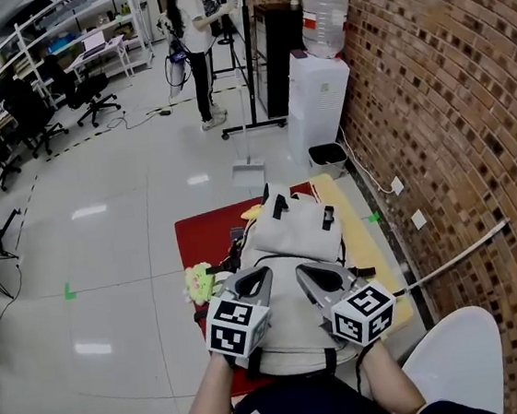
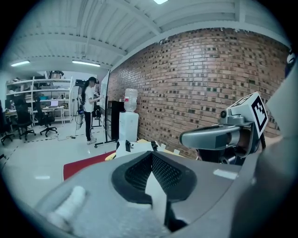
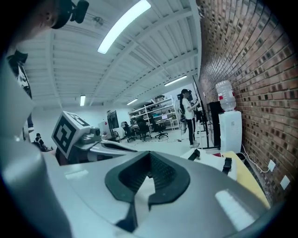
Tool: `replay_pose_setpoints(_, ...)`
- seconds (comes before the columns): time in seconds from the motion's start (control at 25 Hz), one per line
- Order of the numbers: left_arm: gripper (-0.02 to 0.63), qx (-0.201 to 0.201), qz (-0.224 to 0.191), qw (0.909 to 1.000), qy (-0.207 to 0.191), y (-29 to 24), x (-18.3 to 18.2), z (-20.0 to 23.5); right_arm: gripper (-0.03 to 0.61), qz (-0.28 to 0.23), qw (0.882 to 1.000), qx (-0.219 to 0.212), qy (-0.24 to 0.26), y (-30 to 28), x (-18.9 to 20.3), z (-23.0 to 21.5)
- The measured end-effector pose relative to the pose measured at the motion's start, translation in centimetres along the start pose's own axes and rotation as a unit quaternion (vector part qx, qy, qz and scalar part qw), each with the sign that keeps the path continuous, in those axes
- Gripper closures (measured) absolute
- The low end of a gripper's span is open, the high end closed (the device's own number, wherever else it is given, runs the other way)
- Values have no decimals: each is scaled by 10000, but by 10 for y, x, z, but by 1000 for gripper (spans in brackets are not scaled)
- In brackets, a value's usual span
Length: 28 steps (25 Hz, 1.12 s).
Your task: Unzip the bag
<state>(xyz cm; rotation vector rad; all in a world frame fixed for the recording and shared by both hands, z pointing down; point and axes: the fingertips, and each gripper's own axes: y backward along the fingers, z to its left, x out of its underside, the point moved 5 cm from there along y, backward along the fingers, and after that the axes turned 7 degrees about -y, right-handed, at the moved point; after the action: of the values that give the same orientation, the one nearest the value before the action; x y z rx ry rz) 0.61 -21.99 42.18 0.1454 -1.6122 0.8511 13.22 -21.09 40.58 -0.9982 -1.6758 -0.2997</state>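
Lying on a yellow-topped table (image 1: 365,245) just beside the brick wall (image 1: 452,114), the pale grey bag (image 1: 290,235) rests partly on a red mat (image 1: 197,236), with black buckles (image 1: 327,217) at its far end. Both grippers hang side by side over its near half and hide that part from the head view. The left gripper (image 1: 258,273) has its jaws pressed together with nothing between them. The right gripper (image 1: 307,271) is likewise clamped on nothing. Each gripper view shows the black pads meeting at the tips and looks out over the bag's far end into the room.

A yellow-green soft toy (image 1: 198,281) sits on the mat at the bag's left side, touching it or just beside it. Past the table's far end stand a black bin (image 1: 328,156) and a white water dispenser (image 1: 316,102) carrying a big bottle (image 1: 324,19). Farther off on the shiny floor (image 1: 130,216), a person (image 1: 196,51) stands by a black stand (image 1: 249,63), and office chairs (image 1: 87,89) sit near shelves (image 1: 61,20).
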Motion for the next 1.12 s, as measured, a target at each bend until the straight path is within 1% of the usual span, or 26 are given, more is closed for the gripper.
replay_pose_setpoints(0.12,611,35,-17,10000,-44,-1,-2,-4,572,-13,10000,-55,48,0,-1,4)
replay_pose_setpoints(0.6,611,153,-39,9999,-36,-6,-4,-12,572,22,10000,70,53,5,-2,-3)
replay_pose_setpoints(1.12,611,194,-162,9997,19,-7,-8,-16,572,1,10000,43,90,7,-6,-3)
